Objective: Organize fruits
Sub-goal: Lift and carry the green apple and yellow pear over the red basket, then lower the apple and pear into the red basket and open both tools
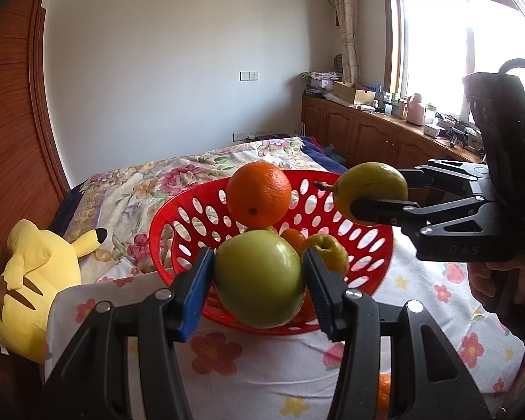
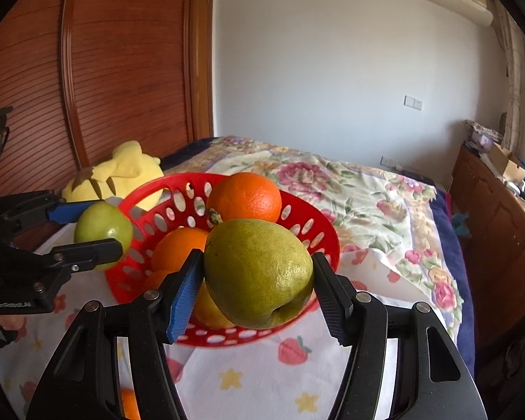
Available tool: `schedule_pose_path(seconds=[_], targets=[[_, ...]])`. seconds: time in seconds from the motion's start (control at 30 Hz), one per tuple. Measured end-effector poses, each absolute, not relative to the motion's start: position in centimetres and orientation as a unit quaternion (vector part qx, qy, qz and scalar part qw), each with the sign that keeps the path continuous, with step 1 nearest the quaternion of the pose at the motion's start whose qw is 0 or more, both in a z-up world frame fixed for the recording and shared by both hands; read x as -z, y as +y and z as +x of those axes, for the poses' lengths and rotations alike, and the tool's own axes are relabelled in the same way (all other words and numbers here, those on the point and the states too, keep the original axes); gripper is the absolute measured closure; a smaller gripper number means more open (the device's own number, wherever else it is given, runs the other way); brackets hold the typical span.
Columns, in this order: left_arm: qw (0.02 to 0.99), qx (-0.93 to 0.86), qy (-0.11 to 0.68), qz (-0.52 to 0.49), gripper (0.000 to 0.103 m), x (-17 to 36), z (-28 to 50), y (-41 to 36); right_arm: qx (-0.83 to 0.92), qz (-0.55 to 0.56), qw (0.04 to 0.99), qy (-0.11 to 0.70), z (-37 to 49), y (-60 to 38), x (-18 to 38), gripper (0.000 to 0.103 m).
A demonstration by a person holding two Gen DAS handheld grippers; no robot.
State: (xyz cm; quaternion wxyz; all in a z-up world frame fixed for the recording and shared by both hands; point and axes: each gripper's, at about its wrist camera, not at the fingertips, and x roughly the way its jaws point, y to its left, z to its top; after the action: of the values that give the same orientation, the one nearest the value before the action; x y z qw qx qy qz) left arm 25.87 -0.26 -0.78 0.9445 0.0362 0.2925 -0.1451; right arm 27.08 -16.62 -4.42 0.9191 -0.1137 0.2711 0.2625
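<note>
Left gripper [image 1: 259, 276] is clamping a green apple [image 1: 259, 278], right gripper [image 2: 259, 280] a pear [image 2: 259, 273]; both are nearing the red basket [image 1: 374, 245]; next they're needing gentle drops.

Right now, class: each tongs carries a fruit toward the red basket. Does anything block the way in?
No barrier shows. The green apple and pear hang at the red basket. But the top orange crowns the pile inside, so the middle is taken.
</note>
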Motion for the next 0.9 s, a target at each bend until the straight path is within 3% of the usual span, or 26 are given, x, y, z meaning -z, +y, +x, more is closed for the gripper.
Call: schedule_pose_path(seconds=[0.9], targets=[[0.941,0.137,0.307,0.044,0.052,1.5,28.9,-0.7,-0.271,-0.124,0.905,0.303,31.7,-15.7,7.2,0.037]])
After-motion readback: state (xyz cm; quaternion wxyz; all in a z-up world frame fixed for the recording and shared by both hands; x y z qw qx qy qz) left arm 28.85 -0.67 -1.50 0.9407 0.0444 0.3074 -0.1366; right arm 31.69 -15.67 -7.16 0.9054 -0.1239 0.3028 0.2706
